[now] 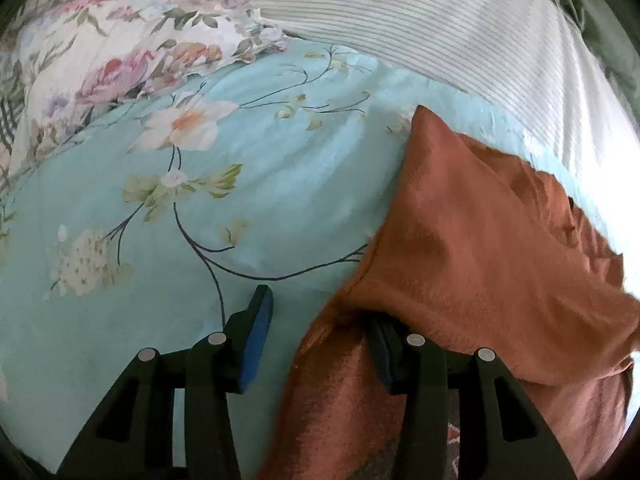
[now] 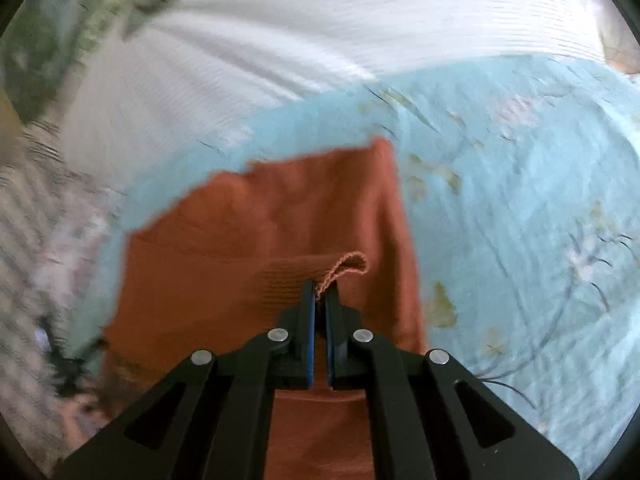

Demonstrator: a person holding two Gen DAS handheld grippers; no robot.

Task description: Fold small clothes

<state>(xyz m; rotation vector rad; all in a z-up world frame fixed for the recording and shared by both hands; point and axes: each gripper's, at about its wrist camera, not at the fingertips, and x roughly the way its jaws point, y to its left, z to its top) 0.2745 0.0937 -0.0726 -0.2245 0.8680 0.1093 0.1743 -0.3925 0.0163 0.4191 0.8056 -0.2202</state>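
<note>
Rust-orange knit cloth (image 2: 260, 240) is pinched in my right tongs (image 2: 320, 292), jaws nearly together on a curled hem edge, the rest spreading ahead and leftward. My left tongs (image 1: 320, 320) stand wide apart, the right finger buried under a lifted fold of the same cloth (image 1: 480, 240), the left finger bare over the pale blue floral sheet (image 1: 200, 220). Beyond lies a white ribbed cover (image 1: 400, 12).

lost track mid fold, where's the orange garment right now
The orange garment lies on the light blue floral sheet, its edge pinched in the right tongs.
</note>
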